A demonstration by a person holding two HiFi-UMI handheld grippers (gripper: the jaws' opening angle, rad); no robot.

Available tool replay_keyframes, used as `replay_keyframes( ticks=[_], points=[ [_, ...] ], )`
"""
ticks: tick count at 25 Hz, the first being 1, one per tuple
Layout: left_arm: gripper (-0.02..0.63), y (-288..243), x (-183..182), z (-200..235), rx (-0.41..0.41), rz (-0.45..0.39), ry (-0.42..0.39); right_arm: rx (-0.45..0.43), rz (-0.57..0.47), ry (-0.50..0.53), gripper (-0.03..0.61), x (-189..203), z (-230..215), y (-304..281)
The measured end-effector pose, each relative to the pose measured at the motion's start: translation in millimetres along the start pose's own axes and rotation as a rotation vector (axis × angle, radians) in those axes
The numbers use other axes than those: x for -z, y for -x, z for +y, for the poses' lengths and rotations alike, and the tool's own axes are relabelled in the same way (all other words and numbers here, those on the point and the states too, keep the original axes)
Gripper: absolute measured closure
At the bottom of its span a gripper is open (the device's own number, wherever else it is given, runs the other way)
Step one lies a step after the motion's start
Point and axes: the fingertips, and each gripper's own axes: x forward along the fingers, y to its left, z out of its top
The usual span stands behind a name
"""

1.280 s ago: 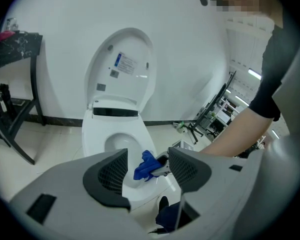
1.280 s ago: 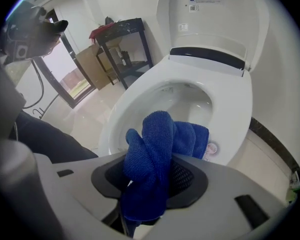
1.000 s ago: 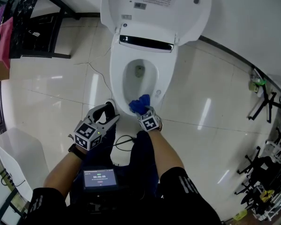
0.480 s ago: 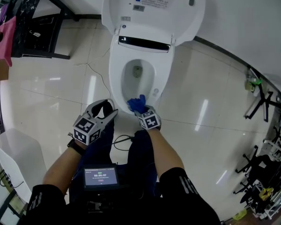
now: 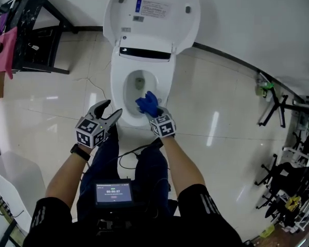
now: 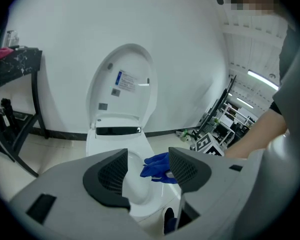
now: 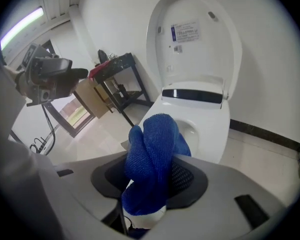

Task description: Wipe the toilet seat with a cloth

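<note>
We hold a gripper in each hand and stand right in front of the toilet (image 5: 159, 71). Its lid (image 5: 152, 14) is up and leans back to the wall. The white toilet seat (image 5: 117, 86) is down, around the bowl.

Our right gripper (image 5: 152, 114) has its fingers squeezed tight on the blue cloth (image 5: 146, 104). The cloth is bunched and folded into a long lump. Its long way runs straight out from the fingers. Its free end points away from us, toward the bowl and the lid, and a bit to the left. In the right gripper view the lump stands up out of the fingers and its top curls over. The cloth is over the front of the seat, by the edge of the bowl hole. We cannot tell if it touches the seat.

Our left gripper (image 5: 109, 112) has its fingers spread apart with nothing in them. It is just left of the toilet's front, above the shiny floor (image 5: 51, 102). Its fingers point toward the seat.
</note>
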Motion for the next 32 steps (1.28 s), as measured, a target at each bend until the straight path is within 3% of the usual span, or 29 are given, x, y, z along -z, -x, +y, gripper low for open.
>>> replay_keyframes(
  ticks=[7, 15, 24, 32],
  points=[
    [0.365, 11, -44, -11, -0.004, -0.044, -0.023, 0.03, -0.121, 0.018, 0.379, -65, 4, 71],
    [0.365, 35, -118, -37, 0.019, -0.152, -0.06, 0.046, -0.287, 0.079, 0.38, -141, 27, 165],
    [0.365, 86, -217, -80, 0.057, -0.31, -0.168, 0.089, -0.512, 0.193, 0.38, -240, 61, 293],
    [0.365, 134, -273, -115, 0.073, -0.421, -0.276, 0.107, -0.658, 0.27, 0.381, -294, 96, 380]
  ],
)
